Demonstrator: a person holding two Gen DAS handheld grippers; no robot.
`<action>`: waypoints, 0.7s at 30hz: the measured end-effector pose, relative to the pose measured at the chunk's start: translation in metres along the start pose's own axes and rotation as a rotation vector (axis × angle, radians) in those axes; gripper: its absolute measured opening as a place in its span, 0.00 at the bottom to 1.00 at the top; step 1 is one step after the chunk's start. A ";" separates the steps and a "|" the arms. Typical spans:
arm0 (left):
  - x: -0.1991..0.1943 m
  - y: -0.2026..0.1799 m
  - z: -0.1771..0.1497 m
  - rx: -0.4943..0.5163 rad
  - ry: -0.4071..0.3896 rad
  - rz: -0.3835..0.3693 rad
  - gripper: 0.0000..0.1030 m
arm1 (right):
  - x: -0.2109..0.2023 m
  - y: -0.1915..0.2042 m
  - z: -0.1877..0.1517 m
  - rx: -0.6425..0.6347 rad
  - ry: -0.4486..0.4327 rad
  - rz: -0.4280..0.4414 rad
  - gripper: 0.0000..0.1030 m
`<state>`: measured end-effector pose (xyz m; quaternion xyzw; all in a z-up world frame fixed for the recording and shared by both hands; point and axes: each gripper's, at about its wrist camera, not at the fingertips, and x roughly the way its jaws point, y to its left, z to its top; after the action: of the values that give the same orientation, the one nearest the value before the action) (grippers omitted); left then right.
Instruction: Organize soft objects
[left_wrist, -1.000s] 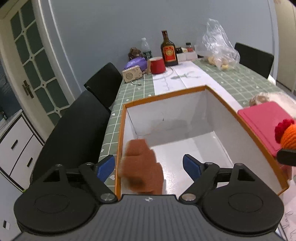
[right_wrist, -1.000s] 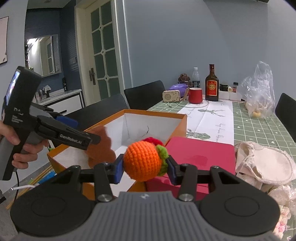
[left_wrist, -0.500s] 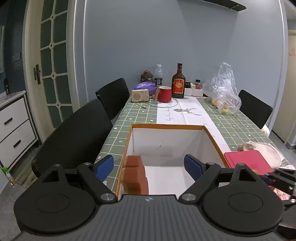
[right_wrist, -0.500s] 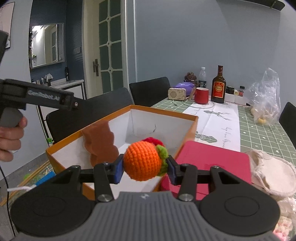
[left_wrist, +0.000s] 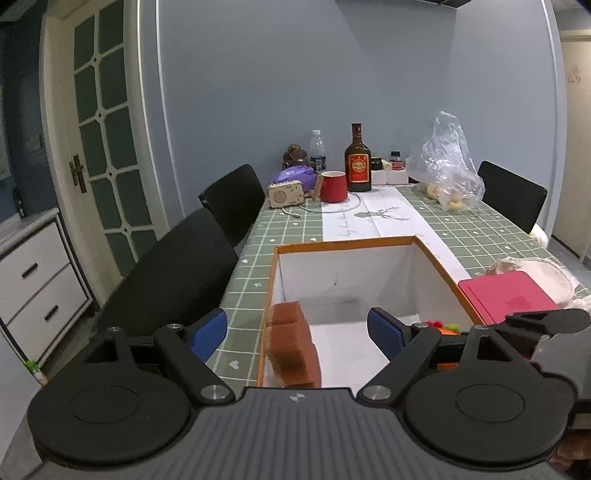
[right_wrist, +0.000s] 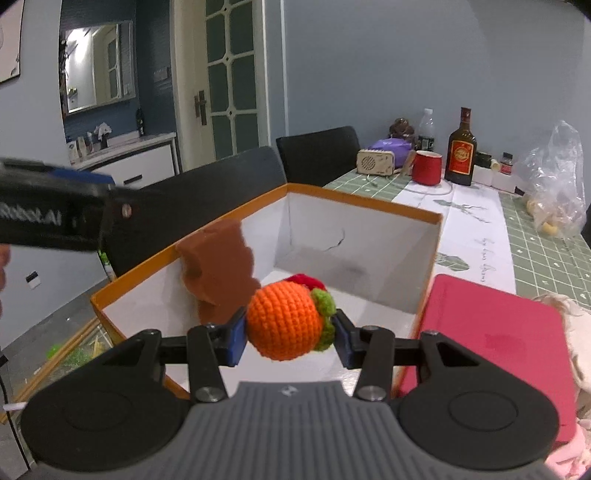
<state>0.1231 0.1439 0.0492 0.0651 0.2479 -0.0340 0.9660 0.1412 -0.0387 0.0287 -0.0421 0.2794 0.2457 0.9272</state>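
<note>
The right tongs pinch the orange crochet ball over the near end of the orange-rimmed box, probably to drop it in. The left tongs gape empty. A brown sponge leans inside the box's left wall.

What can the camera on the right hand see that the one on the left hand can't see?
Only the right wrist view shows the whole orange crochet ball squeezed in the right tool, and a mirror on the far wall.

Only the left wrist view shows the left tool open and empty, with both blue pads visible, and the white drawers beside the door.

Both show the orange-edged white box, the brown sponge leaning inside it, the pink lid, the red mug and the bottle.
</note>
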 end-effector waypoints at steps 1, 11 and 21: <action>-0.001 -0.001 0.000 0.007 -0.003 0.006 0.98 | 0.001 0.001 0.000 0.005 0.005 0.011 0.46; -0.004 -0.008 -0.005 0.030 -0.002 -0.002 0.98 | 0.014 0.017 0.000 0.020 0.016 0.070 0.74; -0.016 0.012 -0.009 -0.029 -0.031 0.037 0.98 | -0.001 0.007 0.051 -0.138 -0.001 0.016 0.97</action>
<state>0.1062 0.1577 0.0502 0.0551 0.2322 -0.0135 0.9710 0.1624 -0.0218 0.0728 -0.1035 0.2616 0.2718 0.9203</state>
